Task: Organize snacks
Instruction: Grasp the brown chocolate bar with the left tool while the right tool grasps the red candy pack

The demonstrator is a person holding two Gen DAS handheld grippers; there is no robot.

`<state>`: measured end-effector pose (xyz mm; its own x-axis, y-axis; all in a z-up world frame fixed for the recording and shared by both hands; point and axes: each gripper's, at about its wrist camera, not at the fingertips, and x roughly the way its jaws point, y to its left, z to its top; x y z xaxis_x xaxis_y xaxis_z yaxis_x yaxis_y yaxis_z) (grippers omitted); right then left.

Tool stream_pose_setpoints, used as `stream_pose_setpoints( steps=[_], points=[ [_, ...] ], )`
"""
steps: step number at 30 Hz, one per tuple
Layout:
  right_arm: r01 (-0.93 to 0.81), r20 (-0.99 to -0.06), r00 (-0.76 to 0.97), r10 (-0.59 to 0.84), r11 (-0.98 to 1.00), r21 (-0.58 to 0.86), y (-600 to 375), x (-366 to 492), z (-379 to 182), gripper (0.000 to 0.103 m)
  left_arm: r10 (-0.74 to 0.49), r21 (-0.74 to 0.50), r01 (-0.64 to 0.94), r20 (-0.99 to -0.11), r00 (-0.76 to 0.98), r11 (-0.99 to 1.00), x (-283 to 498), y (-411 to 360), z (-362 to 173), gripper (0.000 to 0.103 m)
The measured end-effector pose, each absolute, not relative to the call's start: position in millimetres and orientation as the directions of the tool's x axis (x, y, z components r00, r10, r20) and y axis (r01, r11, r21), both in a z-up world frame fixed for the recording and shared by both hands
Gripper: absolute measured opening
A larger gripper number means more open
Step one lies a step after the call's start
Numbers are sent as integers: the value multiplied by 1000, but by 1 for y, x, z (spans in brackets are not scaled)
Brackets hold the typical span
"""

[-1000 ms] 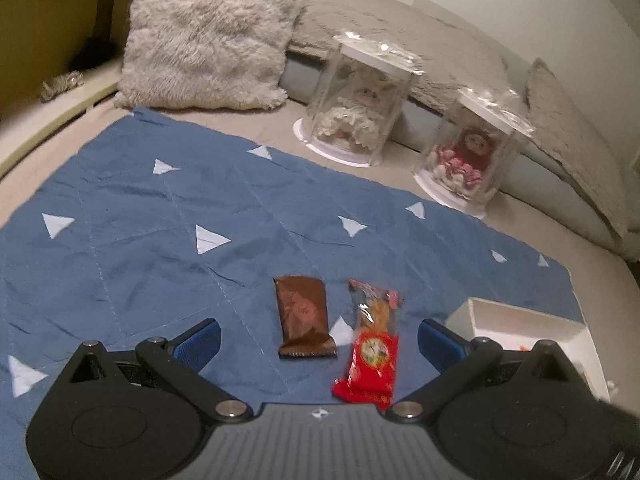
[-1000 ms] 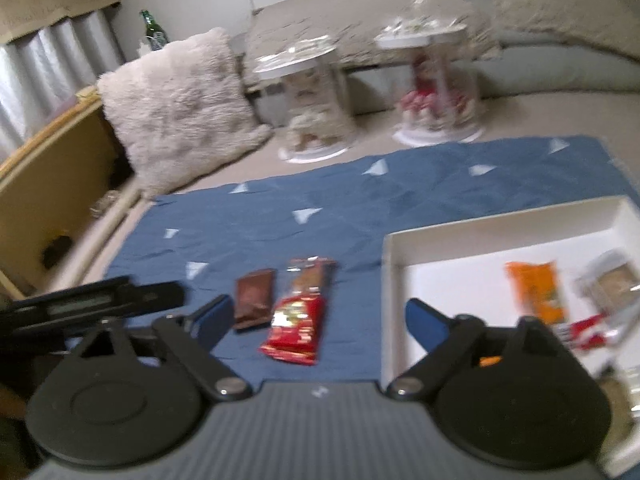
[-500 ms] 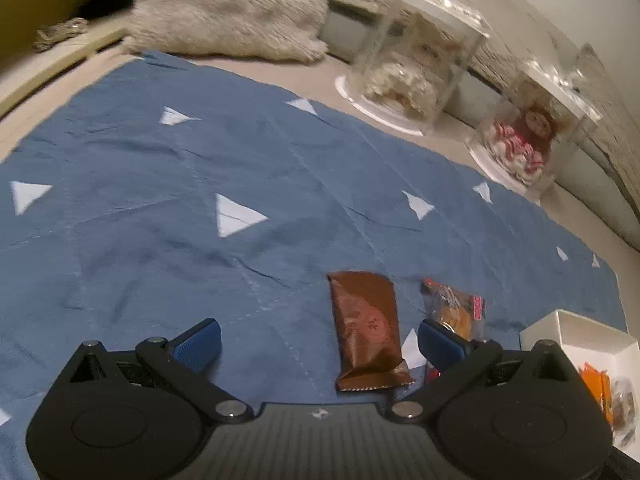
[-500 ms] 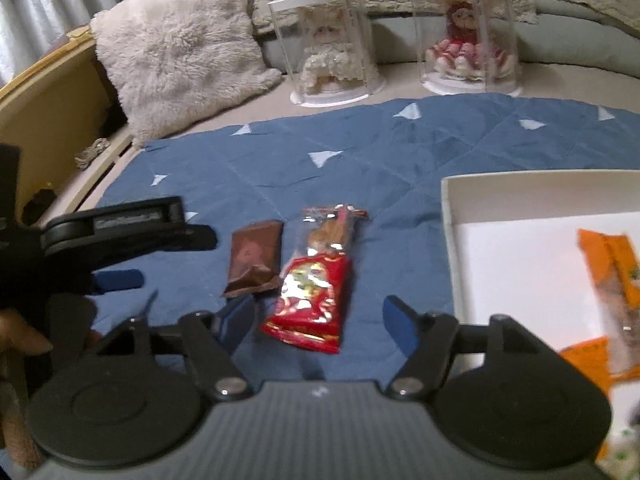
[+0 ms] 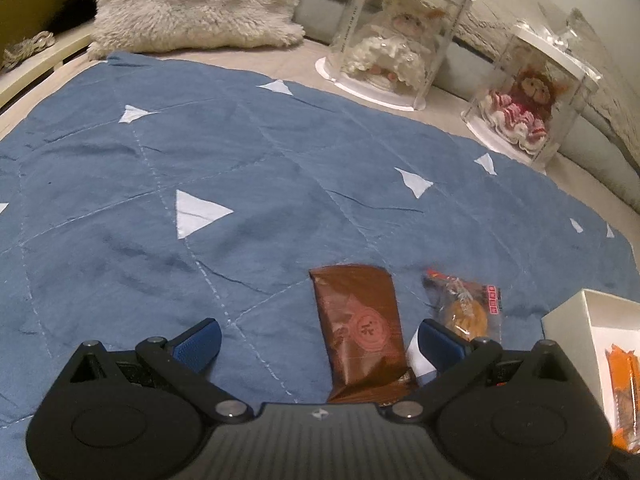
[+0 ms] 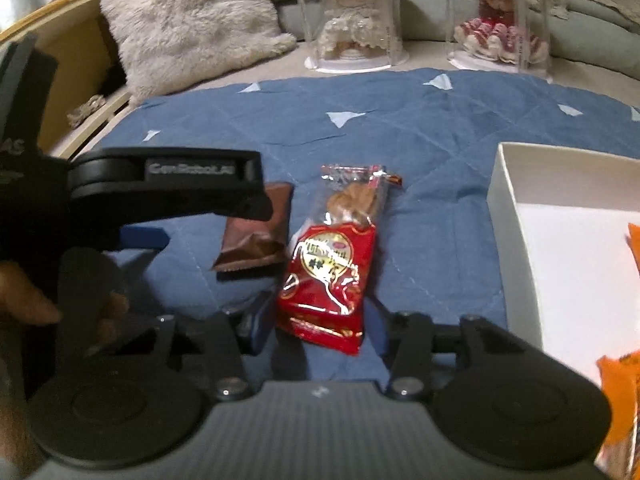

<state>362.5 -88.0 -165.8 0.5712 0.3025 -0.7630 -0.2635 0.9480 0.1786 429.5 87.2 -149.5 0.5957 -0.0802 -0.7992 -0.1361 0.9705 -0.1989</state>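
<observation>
Left wrist view: the left gripper (image 5: 316, 340) is spread wide around one brown packet (image 5: 362, 328), low centre on the blue quilt (image 5: 200, 168). Two doll cases stand upper right.

Right wrist view: the right gripper (image 6: 318, 326), jaws just closing, flanks one red packet (image 6: 330, 272) without pinching it. One white box (image 6: 508, 208) sits right.

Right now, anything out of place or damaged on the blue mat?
Nothing damaged or spilled. Only the brown snack packet and the red snack packet lie loose on the blue mat, beside the white tray rather than in it.
</observation>
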Motion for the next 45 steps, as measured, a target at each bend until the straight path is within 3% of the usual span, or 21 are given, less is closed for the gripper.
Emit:
stream_pose_setpoints(
  steps=[9, 24, 28, 29, 32, 40, 45],
  points=[
    [-380, -806, 508, 305, 919, 109, -94, 330, -135, 52, -29, -147, -171, -834, 551, 974, 431, 79, -151, 102],
    [-491, -904, 308, 298, 863, 118, -93, 252, -139, 54, -35, -113, -100, -818, 573, 989, 424, 83, -144, 67],
    [-397, -865, 391, 315, 905, 150, -94, 257, -134, 75, -69, -88, -4, -808, 585, 996, 423, 71, -144, 57],
    [-350, -859, 406, 311, 922, 168, -96, 261, -134, 76, -75, -74, 24, -811, 580, 997, 423, 67, -146, 54],
    [-253, -847, 418, 330, 937, 241, -100, 275, -136, 76, -68, -39, 63, -819, 569, 997, 422, 61, -148, 46],
    [-242, -866, 399, 302, 945, 219, -93, 281, -144, 72, -129, -57, 167, -877, 464, 984, 415, 68, -146, 45],
    [-231, -882, 398, 255, 958, 172, -84, 287, -155, 60, -141, -93, 129, -887, 439, 987, 415, 76, -144, 48]
  ],
)
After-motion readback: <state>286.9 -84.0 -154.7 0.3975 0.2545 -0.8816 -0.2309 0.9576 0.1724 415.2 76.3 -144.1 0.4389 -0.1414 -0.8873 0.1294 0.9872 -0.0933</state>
